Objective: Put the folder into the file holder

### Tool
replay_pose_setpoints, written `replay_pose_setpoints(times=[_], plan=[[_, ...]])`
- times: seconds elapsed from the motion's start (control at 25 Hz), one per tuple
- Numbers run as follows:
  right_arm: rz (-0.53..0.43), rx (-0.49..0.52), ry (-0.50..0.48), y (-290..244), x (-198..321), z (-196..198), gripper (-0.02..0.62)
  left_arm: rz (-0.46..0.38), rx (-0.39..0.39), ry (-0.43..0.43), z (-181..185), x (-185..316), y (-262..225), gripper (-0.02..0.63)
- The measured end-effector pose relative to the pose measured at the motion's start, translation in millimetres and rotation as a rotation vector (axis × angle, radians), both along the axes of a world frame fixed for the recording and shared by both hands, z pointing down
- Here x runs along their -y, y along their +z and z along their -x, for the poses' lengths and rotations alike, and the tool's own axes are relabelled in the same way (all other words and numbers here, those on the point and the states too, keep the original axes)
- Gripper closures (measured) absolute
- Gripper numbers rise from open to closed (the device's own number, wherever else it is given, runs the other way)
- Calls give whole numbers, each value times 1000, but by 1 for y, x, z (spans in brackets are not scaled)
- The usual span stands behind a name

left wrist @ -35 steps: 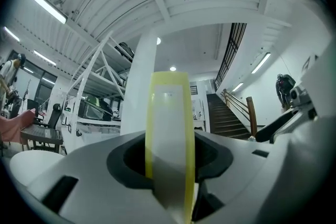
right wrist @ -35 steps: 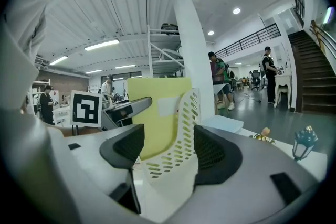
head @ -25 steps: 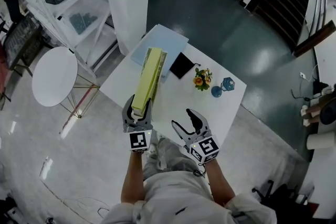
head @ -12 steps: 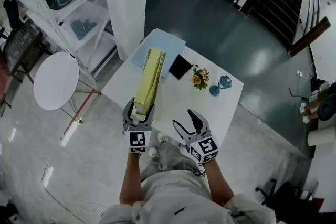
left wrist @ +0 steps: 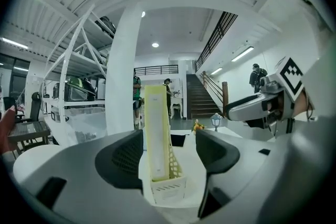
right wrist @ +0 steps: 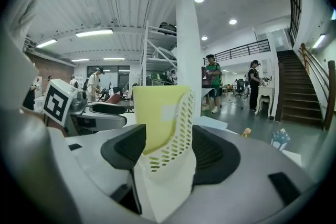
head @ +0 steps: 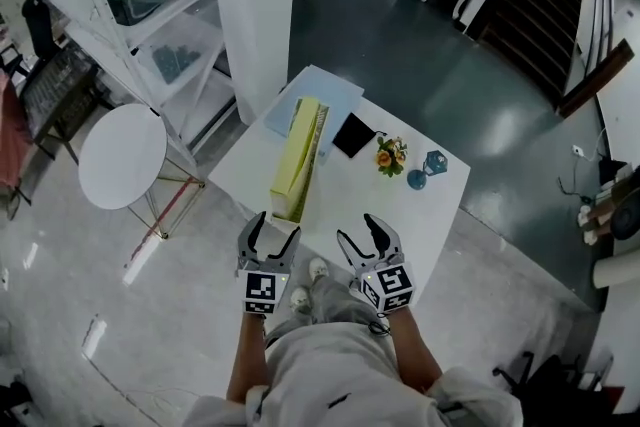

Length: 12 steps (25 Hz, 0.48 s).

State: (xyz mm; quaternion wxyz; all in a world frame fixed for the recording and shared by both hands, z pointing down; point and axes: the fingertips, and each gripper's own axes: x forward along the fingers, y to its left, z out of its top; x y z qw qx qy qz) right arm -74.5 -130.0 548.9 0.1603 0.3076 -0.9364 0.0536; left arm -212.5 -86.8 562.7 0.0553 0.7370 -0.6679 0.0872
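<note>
Table (head: 350, 190) bears file holder (left wrist: 168, 189) partly hiding folder (left wrist: 156, 134)

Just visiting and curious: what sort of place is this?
Probably an open workshop or studio hall: tall metal shelving, a staircase up to a railed balcony, and people standing near a white desk.

Yellow folder (left wrist: 156, 134) apparently stands upright inside white file holder (left wrist: 167, 190).

White table (head: 352, 200), file holder (head: 297, 160), flowers (head: 389, 155)
</note>
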Motion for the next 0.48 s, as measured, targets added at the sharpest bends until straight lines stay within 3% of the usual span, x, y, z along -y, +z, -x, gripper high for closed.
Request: replay_pose_setpoints(times=[0.48], plan=[[1, 30, 17, -5, -8, 3, 321, -1, 27, 18, 0, -8, -14, 284]])
